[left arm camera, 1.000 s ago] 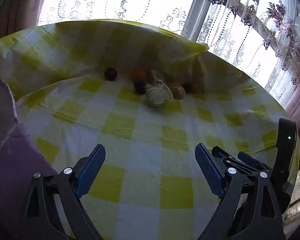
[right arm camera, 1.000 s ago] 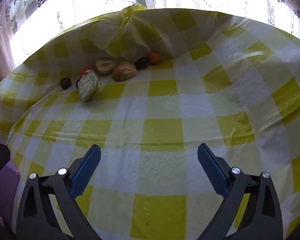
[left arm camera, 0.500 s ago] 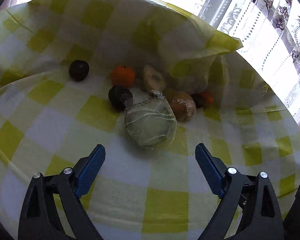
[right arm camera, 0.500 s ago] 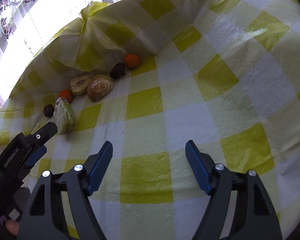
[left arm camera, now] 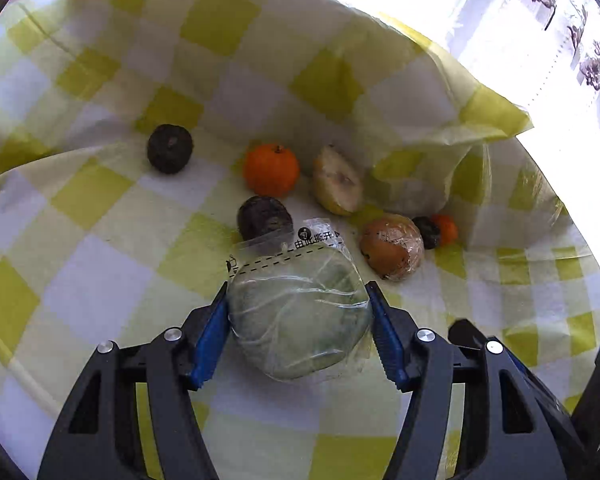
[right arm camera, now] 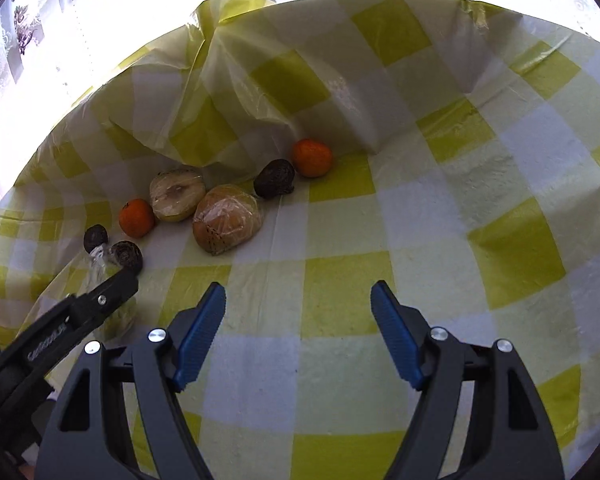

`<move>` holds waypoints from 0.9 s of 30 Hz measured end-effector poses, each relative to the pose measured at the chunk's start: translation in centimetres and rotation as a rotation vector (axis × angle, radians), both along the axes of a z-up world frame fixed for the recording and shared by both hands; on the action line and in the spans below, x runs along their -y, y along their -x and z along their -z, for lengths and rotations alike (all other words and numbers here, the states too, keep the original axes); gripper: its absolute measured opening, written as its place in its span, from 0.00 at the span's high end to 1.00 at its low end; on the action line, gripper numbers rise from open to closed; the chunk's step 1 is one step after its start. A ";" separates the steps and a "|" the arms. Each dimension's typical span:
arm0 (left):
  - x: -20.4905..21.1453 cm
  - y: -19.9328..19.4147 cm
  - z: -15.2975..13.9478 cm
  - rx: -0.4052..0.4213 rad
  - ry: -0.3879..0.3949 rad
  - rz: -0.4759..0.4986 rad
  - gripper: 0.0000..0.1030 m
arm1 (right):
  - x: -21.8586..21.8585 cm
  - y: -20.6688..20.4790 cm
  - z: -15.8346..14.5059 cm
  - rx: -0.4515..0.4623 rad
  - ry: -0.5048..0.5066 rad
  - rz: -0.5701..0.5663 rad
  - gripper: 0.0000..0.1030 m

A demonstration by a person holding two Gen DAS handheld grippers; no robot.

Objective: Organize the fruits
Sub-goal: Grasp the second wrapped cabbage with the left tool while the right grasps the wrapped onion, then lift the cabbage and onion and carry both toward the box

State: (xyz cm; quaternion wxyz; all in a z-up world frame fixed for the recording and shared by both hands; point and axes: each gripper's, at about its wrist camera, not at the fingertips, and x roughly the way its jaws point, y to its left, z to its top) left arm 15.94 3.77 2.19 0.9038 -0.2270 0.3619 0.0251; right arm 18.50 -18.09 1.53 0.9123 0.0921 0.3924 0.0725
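A cabbage [left arm camera: 300, 320] wrapped in clear film lies on the yellow-checked cloth [left arm camera: 100, 288]. My left gripper [left arm camera: 296, 292] is closing on it, with both blue pads against its sides. Behind it lie a dark fruit [left arm camera: 264, 218], an orange [left arm camera: 271, 170], a cut pear [left arm camera: 338, 184], a wrapped brown fruit [left arm camera: 392, 246] and another dark fruit [left arm camera: 169, 148]. My right gripper [right arm camera: 298, 292] stands open over bare cloth, nothing between its fingers. Ahead and to its left are the wrapped brown fruit [right arm camera: 228, 218], the pear [right arm camera: 177, 198], a dark fruit [right arm camera: 275, 178] and an orange [right arm camera: 312, 157].
The cloth rises in a crumpled fold [right arm camera: 228, 92] right behind the fruit, with a bright window and flowered curtains [left arm camera: 592, 52] beyond. One finger of the left gripper [right arm camera: 112, 292] reaches into the right wrist view at the lower left. Bare checked cloth [right arm camera: 480, 220] spreads to the right.
My left gripper has come forward to the wrapped cabbage and closed its pads onto its sides. My right gripper has narrowed a little and moved nearer the fruit.
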 end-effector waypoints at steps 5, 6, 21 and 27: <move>-3.0 4.5 0.3 -0.009 0.034 -0.047 0.40 | -5.2 -5.1 0.3 -0.050 0.087 -0.182 0.28; -3.3 5.2 0.4 -0.011 0.038 -0.050 0.40 | -5.9 -6.0 0.4 -0.054 0.104 -0.193 0.28; -2.1 5.3 0.5 0.001 -0.030 0.023 0.40 | -10.1 -9.4 0.2 -0.041 0.279 -0.242 0.38; -2.8 5.4 0.7 0.002 -0.006 0.026 0.40 | -6.7 -7.3 -0.8 -0.025 0.120 -0.130 0.38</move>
